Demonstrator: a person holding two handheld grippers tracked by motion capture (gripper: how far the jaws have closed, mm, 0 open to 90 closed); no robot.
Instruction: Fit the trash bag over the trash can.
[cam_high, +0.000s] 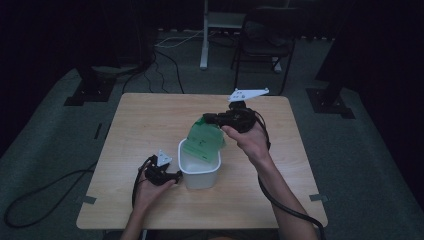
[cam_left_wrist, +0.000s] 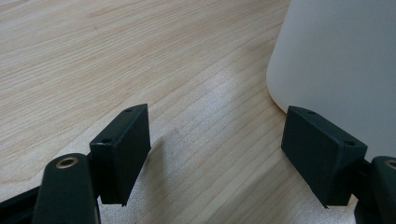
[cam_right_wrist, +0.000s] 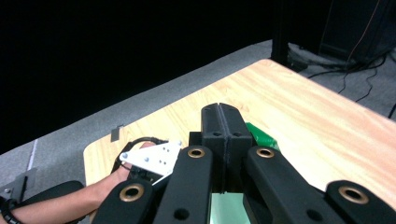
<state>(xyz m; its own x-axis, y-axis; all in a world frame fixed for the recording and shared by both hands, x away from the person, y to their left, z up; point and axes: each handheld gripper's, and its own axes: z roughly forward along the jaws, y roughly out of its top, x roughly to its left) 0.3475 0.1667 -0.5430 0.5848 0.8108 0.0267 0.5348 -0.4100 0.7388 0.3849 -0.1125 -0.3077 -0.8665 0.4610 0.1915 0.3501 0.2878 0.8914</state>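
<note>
Tongs first, from the high view: the right tongs (cam_high: 206, 119) hang over the middle of the tabletop (cam_high: 145, 125), pressed shut on the upper edge of a green packet (cam_high: 202, 141). The packet slants down from them, its lower end over the open top of a white tub (cam_high: 199, 172); whether it touches the rim cannot be told in the dim light, and its print is unreadable. The left tongs (cam_high: 176, 176) rest low just left of the tub, too dark and small here to judge how far they gape. The wooden tabletop stands on grey carpet, with cables (cam_high: 165, 55), a dark chair (cam_high: 262, 42) and a white post (cam_high: 204, 35) behind it in a nearly black room.

The left gripper view has its black pads (cam_left_wrist: 123, 147) standing wide apart above pale wood grain (cam_left_wrist: 140, 51), with nothing between them. The tub's white wall (cam_left_wrist: 336, 60) fills the upper right, cut off by the frame; the right-hand pad lies close against it, though contact cannot be made out.

The right gripper view has the two pads (cam_right_wrist: 224, 126) closed together with only a seam between them. A strip of the green packet (cam_right_wrist: 261, 135) peeks out beside them and a paler patch shows below; the rest is hidden by the jaw arms. Farther off, the left hand (cam_right_wrist: 116, 175) and its grey plate (cam_right_wrist: 152, 157) sit at the tabletop's (cam_right_wrist: 303, 102) near corner, with carpet and darkness beyond.
</note>
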